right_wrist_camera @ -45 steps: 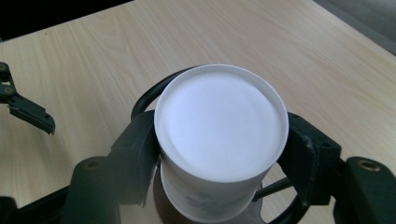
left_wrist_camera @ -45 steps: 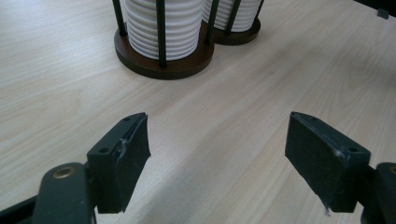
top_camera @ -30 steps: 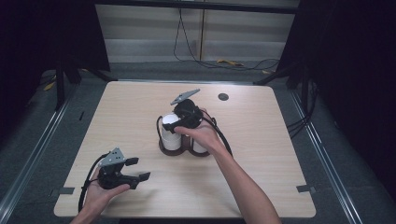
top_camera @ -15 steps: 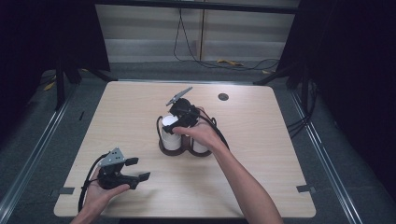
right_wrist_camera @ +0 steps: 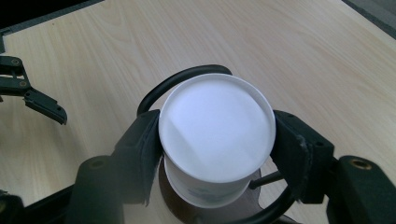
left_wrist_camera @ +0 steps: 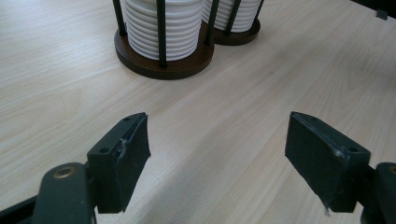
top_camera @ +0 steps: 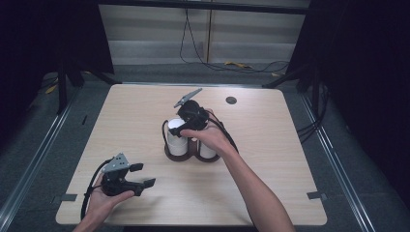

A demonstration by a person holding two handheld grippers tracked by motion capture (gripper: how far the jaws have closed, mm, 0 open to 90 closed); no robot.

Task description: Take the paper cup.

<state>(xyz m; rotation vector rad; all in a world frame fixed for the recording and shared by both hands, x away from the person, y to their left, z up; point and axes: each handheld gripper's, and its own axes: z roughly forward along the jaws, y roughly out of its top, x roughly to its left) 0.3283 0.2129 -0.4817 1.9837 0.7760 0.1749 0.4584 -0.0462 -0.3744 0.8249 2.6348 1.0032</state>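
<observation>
Pale wood-grain table [top_camera: 270, 159]: right gripper [right_wrist_camera: 215, 140] clamps smooth white cup [right_wrist_camera: 215, 128].

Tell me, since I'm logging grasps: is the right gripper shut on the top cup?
Shut on it: in the right gripper view, the right gripper has both jaws pressed against the top cup.

Counted on the one wooden table [top_camera: 270, 188]: two hand-held grippers, the left gripper [top_camera: 140, 176] and the right gripper [top_camera: 180, 126]. Two stacks of white paper cups, the near-left stack [top_camera: 176, 139] and the right stack [top_camera: 207, 149], standing in one dark double-ring cup holder [top_camera: 186, 156]. One cup [right_wrist_camera: 215, 135] between the right jaws, upside down. One small dark round disc [top_camera: 231, 100] near the far edge. Two pieces of grey tape [top_camera: 316, 195] at the near corners.
</observation>
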